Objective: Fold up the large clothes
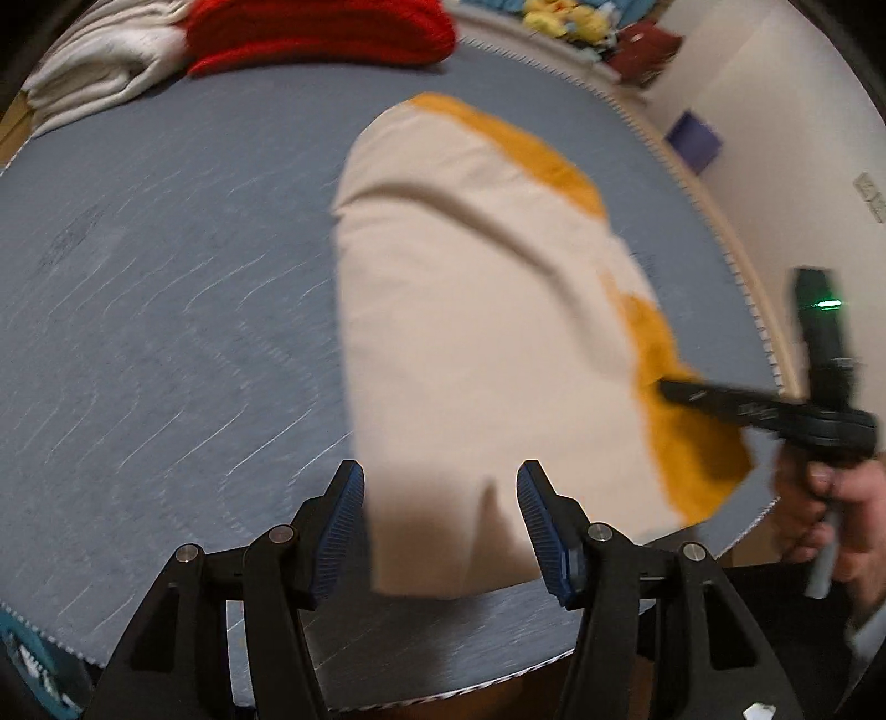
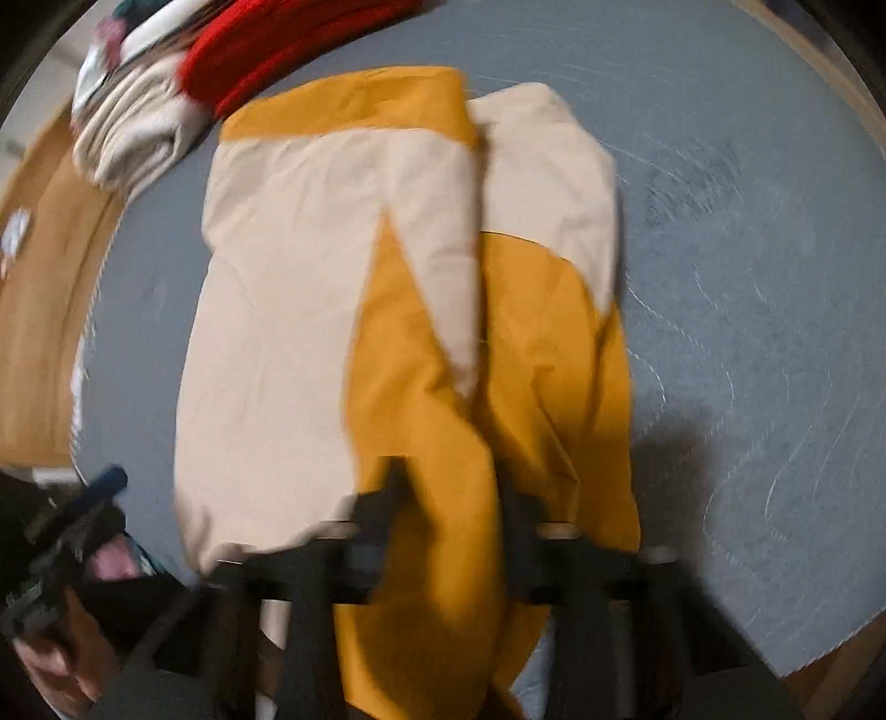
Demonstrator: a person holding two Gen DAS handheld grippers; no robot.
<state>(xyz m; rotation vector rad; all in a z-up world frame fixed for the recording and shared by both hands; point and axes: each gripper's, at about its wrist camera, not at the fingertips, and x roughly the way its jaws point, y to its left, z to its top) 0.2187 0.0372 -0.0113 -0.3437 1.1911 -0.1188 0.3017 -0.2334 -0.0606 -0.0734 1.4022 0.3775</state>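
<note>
A cream and mustard garment (image 1: 470,332) lies partly folded on the grey quilted mat (image 1: 166,288). In the left wrist view my left gripper (image 1: 443,526) hangs open over the garment's near cream edge, with the blue pads (image 1: 343,526) on either side of the cloth and not pressing it. My right gripper (image 1: 667,386) comes in from the right, held by a hand (image 1: 830,493), its fingers narrowed to one bar on the mustard corner. The right wrist view is blurred. There the mustard cloth (image 2: 443,498) runs between the dark fingers (image 2: 396,487).
Folded red clothes (image 1: 321,33) and white clothes (image 1: 105,61) are stacked at the mat's far edge. Plush toys (image 1: 565,19) and a purple box (image 1: 695,138) sit beyond it by the wall. Wooden floor (image 2: 44,277) shows past the mat's edge.
</note>
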